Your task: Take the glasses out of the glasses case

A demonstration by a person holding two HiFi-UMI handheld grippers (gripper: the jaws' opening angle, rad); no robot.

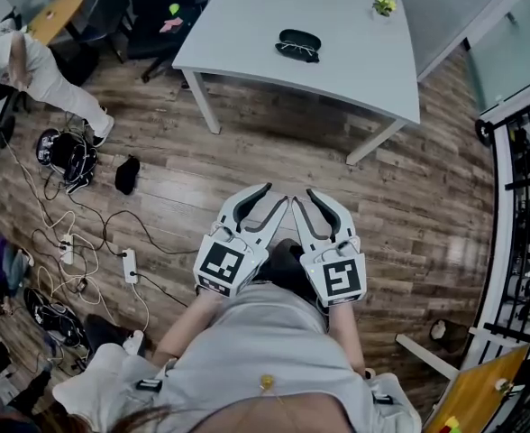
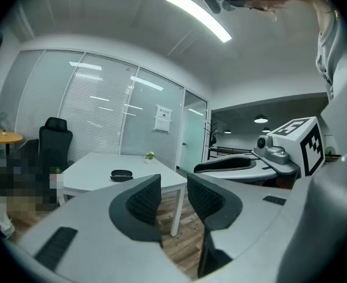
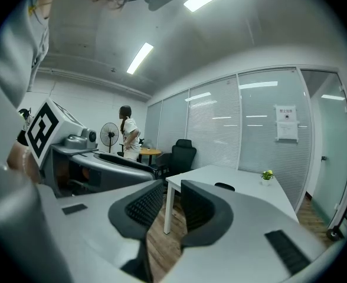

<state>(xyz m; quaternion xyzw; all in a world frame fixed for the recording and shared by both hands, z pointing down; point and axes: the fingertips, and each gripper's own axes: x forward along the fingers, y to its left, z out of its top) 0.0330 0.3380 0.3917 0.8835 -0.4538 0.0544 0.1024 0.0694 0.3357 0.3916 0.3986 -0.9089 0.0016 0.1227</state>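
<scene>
Black oval glasses case [image 1: 298,39]: set mid-way across the white rectangular table [image 1: 238,25], well apart from both grippers.
Thin-framed glasses [image 1: 298,51]: seen at the case's near edge; inside or beside it cannot be told.
Left gripper [image 1: 267,202]: jaws spread, nothing held between them.
Right gripper [image 1: 303,202]: jaws parted, nothing held.
Position: both are held side by side over the brown wood floor [image 1: 409,206].
</scene>
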